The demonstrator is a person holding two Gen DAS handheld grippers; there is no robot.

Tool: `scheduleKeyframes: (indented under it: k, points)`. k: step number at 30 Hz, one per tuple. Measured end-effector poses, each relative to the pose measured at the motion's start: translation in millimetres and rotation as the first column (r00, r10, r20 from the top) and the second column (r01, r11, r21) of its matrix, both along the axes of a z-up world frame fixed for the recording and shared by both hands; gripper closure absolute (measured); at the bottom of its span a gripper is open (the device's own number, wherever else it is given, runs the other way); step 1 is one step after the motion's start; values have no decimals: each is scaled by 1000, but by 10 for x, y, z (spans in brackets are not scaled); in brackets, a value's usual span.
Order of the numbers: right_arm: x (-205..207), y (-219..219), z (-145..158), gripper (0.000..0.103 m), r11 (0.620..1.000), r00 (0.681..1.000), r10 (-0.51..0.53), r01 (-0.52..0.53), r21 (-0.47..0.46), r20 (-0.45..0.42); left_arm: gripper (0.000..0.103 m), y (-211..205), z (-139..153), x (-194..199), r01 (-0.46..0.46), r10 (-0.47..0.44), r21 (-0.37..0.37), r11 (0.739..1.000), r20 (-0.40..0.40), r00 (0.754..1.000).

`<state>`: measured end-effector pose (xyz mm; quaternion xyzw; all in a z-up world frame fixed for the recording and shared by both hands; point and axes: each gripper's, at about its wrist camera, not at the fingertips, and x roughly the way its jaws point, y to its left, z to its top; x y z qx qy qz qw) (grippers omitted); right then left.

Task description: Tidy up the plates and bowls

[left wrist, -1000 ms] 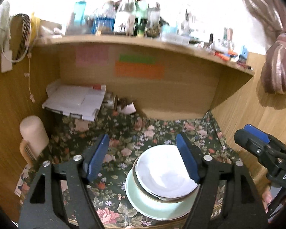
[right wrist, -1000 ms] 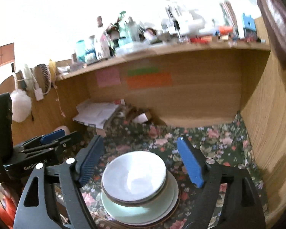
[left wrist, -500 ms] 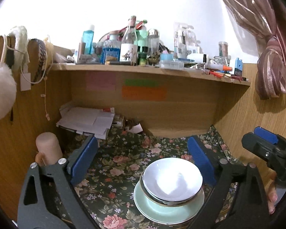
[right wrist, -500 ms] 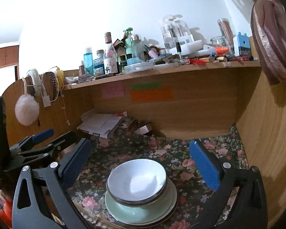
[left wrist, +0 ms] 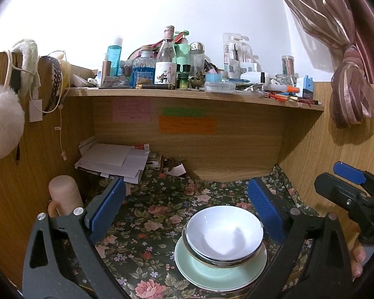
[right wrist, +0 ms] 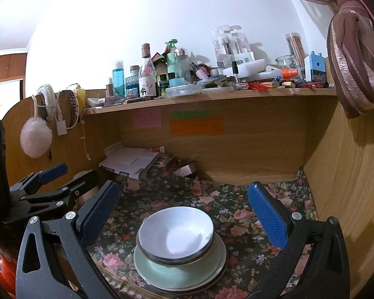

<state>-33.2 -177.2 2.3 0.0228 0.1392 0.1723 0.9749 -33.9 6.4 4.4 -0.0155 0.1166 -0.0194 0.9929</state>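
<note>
Now, stack: white ceramic bowl [right wrist: 175, 233] nested on pale green round plate [right wrist: 179, 271], low between right gripper [right wrist: 187, 214] fingers.
Fingers: both spread, empty; left gripper [left wrist: 187, 211] off-centre.

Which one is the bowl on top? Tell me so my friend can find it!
Look at the flowery tablecloth under the wooden shelf. Near its front edge is a stack of dishes on a pale green plate. The top bowl is the highest piece: white and shiny inside, empty, nested in another dark-rimmed bowl.
</note>
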Motion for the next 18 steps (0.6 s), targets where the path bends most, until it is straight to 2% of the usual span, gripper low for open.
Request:
scheduleKeyframes:
  k: [18]
  points:
    - [24,6,-36,0,1000,1000,18,-18,6,-12,3,21,-57,9,29,-29,5,1000,-16,999]
